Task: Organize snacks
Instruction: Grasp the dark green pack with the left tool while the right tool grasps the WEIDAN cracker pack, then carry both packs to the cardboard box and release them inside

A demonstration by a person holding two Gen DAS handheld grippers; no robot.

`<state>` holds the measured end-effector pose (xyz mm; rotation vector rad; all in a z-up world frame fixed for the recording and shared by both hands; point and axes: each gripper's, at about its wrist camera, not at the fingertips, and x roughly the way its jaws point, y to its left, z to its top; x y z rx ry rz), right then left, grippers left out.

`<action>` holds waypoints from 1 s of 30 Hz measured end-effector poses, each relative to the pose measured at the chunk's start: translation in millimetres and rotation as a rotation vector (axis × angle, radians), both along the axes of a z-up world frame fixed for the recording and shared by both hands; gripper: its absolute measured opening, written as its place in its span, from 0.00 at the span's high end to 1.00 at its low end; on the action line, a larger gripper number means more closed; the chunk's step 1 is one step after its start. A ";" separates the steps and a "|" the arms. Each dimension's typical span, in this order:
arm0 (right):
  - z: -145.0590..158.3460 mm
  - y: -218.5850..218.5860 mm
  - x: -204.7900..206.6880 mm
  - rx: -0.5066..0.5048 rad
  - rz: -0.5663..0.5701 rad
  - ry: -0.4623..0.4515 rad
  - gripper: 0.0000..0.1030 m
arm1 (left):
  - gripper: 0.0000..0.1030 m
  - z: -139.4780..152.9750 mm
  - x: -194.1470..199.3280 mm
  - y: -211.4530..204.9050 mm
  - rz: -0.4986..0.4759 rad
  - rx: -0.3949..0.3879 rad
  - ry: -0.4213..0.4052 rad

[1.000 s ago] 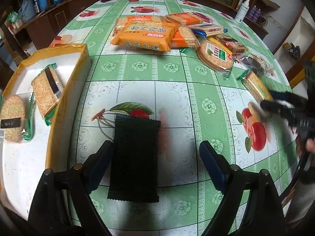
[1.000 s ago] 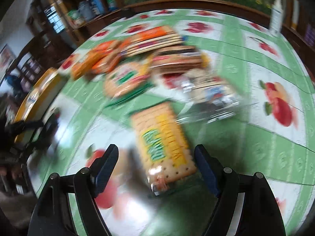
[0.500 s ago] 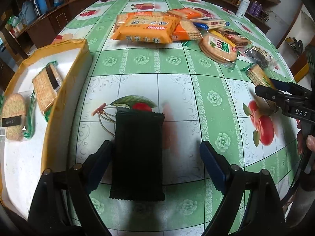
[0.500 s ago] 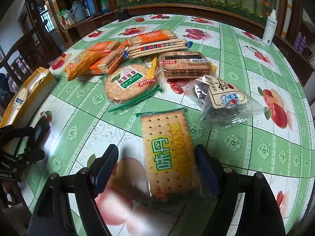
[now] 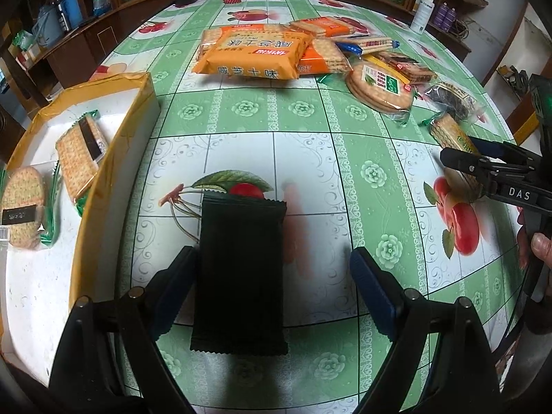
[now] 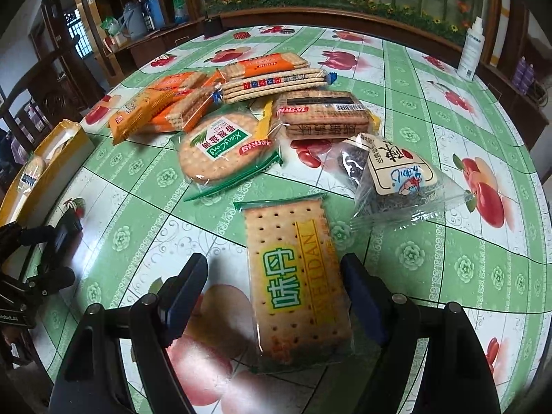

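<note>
My left gripper (image 5: 272,283) is open, its fingers on either side of a black snack packet (image 5: 241,272) that lies flat on the table, nearer the left finger. My right gripper (image 6: 276,286) is open around a rectangular cracker packet (image 6: 296,276) with green and yellow print, also flat on the table. A yellow-rimmed box (image 5: 114,158) at the left holds a square cracker packet (image 5: 79,158) and a round biscuit packet (image 5: 22,214). The right gripper also shows in the left wrist view (image 5: 483,169) at the right edge.
A pile of snacks lies at the far side: a big orange packet (image 5: 252,55), a round biscuit packet (image 6: 224,148), stacked cracker packs (image 6: 321,117) and a clear bag with dark contents (image 6: 390,172). A white bottle (image 6: 471,48) stands at the table's far right edge.
The right gripper has moved in over the rectangular cracker packet and steadied. The left gripper has edged forward along the black packet. Both stay open.
</note>
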<state>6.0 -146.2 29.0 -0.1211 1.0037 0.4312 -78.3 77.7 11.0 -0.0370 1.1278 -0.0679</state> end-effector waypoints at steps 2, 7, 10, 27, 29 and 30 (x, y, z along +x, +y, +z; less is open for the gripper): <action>-0.1 -0.3 0.0 -0.001 0.000 0.000 0.24 | 0.13 0.1 -0.5 -1.0 0.000 0.005 -0.002; 0.2 2.0 -1.3 -0.038 0.002 -0.026 0.41 | 0.19 0.1 -1.5 -0.4 0.001 0.015 -0.023; 1.9 0.7 -3.1 -0.035 0.002 -0.035 0.54 | 0.51 3.1 -3.2 1.3 0.010 0.045 -0.054; 13.0 3.4 -37.7 0.056 -0.002 -0.053 0.54 | 0.55 19.9 -8.1 -18.8 -0.037 0.018 -0.129; 15.7 7.5 -40.4 0.070 0.006 -0.052 0.54 | 0.55 24.6 -9.8 -19.0 -0.036 0.014 -0.142; 17.8 10.0 -41.4 0.073 0.011 -0.055 0.54 | 0.55 27.3 -10.0 -18.9 -0.036 0.012 -0.148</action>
